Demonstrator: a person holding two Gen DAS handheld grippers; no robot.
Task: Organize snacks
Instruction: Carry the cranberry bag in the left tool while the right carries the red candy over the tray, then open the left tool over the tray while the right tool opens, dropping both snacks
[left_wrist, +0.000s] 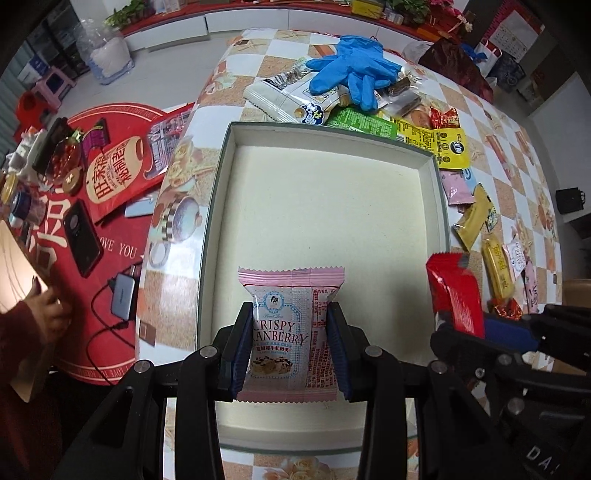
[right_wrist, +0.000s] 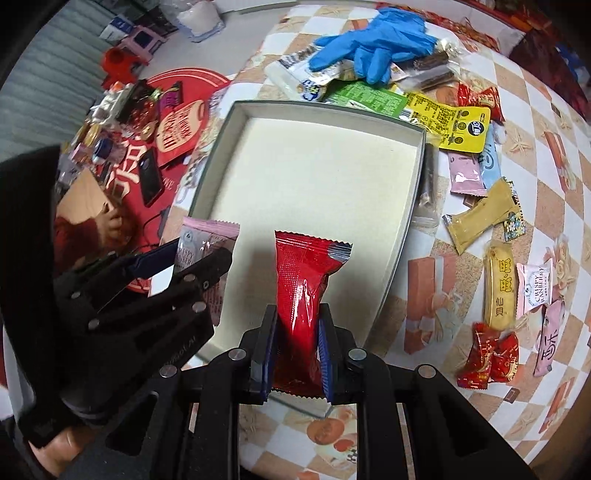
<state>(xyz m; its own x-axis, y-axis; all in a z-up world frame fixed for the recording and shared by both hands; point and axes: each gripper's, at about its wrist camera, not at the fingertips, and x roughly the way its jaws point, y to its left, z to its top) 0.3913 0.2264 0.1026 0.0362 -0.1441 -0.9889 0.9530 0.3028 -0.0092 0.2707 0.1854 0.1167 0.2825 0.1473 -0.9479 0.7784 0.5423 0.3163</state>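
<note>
A shallow box (left_wrist: 218, 192) with a cream floor lies open on the checked table; it also shows in the right wrist view (right_wrist: 413, 192). My left gripper (left_wrist: 290, 314) is shut on a pink Crispy Cranberry packet (left_wrist: 291, 332) and holds it over the box's near end. My right gripper (right_wrist: 295, 317) is shut on a red snack packet (right_wrist: 306, 288) over the box's near right edge. The red packet (left_wrist: 456, 291) shows at the right of the left wrist view. The pink packet (right_wrist: 207, 243) shows at the left of the right wrist view.
Loose snacks lie beyond and to the right of the box: a yellow packet (right_wrist: 454, 125), a green packet (right_wrist: 365, 96), a gold bar (right_wrist: 500, 291), red candies (right_wrist: 487, 354). Blue gloves (left_wrist: 354, 70) lie on the far pile. A red mat (left_wrist: 85, 206) with phones lies left.
</note>
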